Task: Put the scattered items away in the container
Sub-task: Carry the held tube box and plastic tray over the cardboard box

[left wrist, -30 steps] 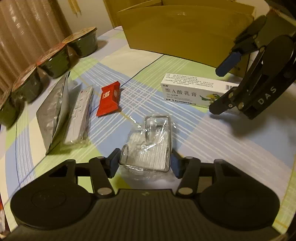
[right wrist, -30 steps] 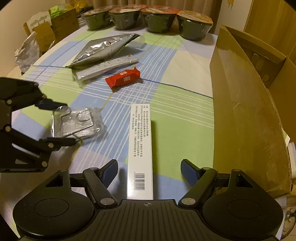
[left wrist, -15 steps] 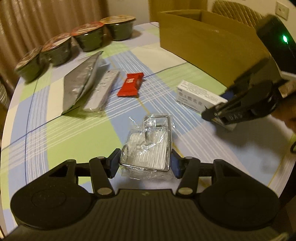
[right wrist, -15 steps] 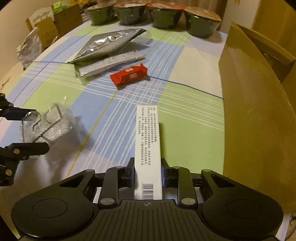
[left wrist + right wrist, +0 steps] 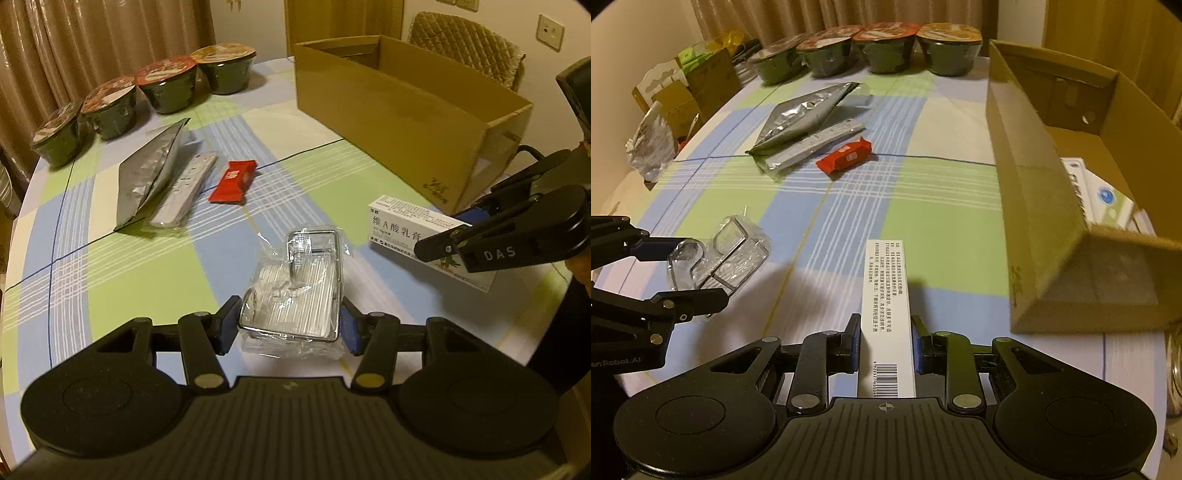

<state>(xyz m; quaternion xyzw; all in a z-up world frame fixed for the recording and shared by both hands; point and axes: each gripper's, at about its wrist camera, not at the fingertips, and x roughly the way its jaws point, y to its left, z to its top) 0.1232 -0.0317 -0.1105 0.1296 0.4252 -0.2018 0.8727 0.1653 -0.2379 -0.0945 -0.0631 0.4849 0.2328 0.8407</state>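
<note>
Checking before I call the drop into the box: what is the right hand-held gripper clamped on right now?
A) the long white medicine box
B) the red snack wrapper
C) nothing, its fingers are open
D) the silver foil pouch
A: in the right wrist view the right hand-held gripper has its blue pads pressed on both sides of the long white medicine box.

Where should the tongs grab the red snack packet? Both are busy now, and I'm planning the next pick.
Grip the red snack packet across its narrow middle, coming straight down from above. It lies flat on the tablecloth with both long edges free, apart from the white remote, and its crimped ends are thin.
</note>
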